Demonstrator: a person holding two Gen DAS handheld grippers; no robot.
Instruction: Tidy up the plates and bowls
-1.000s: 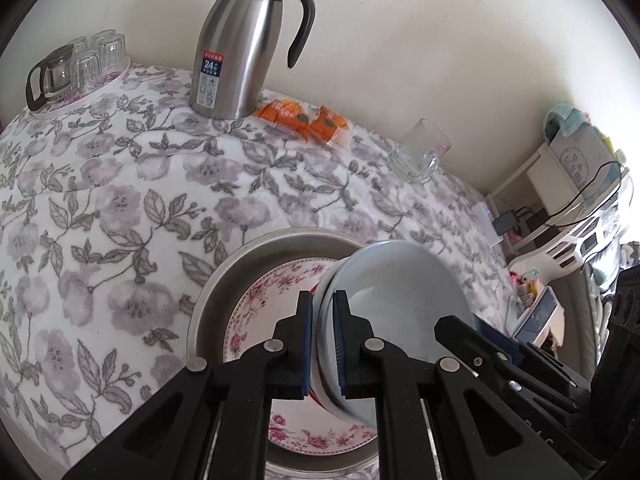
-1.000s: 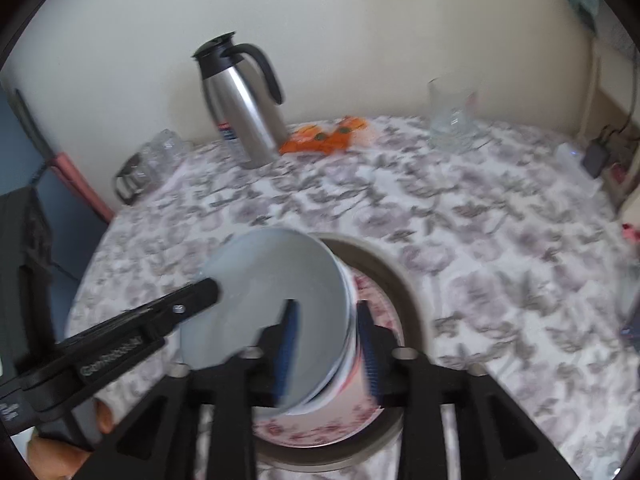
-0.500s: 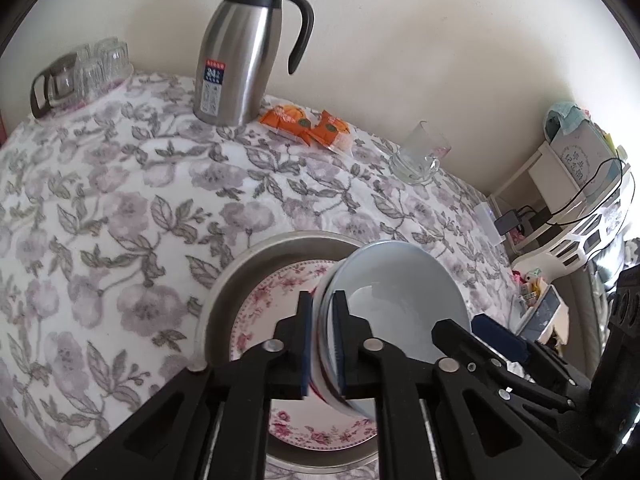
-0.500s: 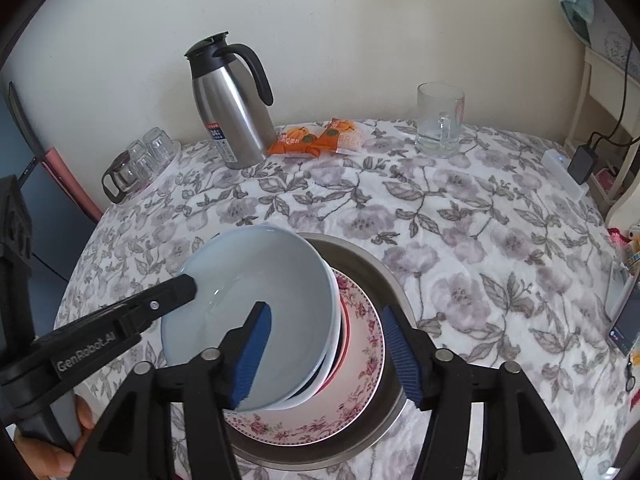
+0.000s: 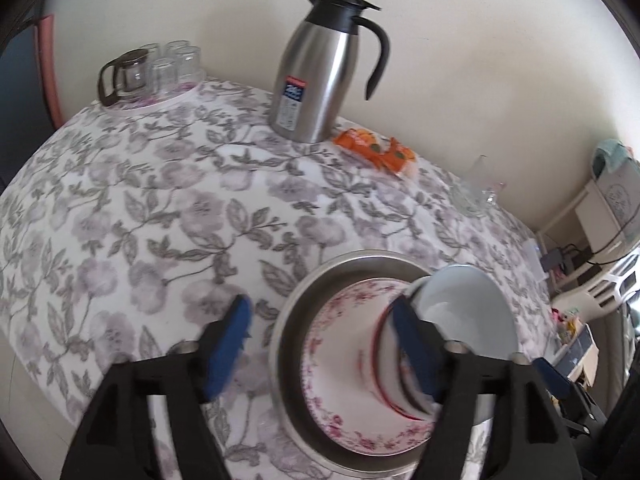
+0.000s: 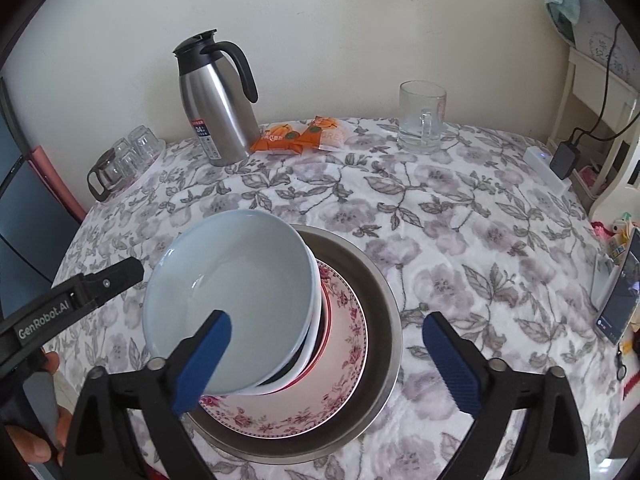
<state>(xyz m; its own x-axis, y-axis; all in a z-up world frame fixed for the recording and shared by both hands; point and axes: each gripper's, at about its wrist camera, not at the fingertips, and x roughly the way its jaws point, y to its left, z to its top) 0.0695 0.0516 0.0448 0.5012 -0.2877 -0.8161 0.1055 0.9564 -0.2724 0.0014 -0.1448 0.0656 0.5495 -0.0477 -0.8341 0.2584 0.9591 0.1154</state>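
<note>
Right wrist view: I see my right gripper [image 6: 326, 360] over the metal basin [image 6: 380, 280], which I take as my landmark on the desk [image 6: 480, 220].
Right gripper: its jaws are opening and stand wide apart; one blue pad [image 6: 204, 360] sits in front of the pale blue bowl [image 6: 232, 292], the other pad off the basin's right rim, and neither presses on anything.
Left gripper: my left gripper [image 5: 324, 340] has jaws opening too, spread apart; in the left wrist view one pad hangs over the cloth left of the basin [image 5: 288, 320], the other is blurred in front of the bowl stack, so I cannot tell whether it touches.
Pale blue bowl: inside the basin, topmost of a leaning stack of bowls [image 6: 316, 344], tilted toward the basin's left rim.
Floral plate: the floral plate [image 6: 344, 380] lies flat in the basin under the stack.
Behind the basin: a steel thermos jug [image 6: 216, 108], with orange snack packets [image 6: 300, 136] just beside it.
Far right of the basin: a glass mug [image 6: 422, 118] near the wall.
Far left of the basin: a tray of upturned glasses [image 6: 128, 156].
Hand: my left hand [image 6: 36, 432] grips the left gripper's handle, low at the picture's left edge.
</note>
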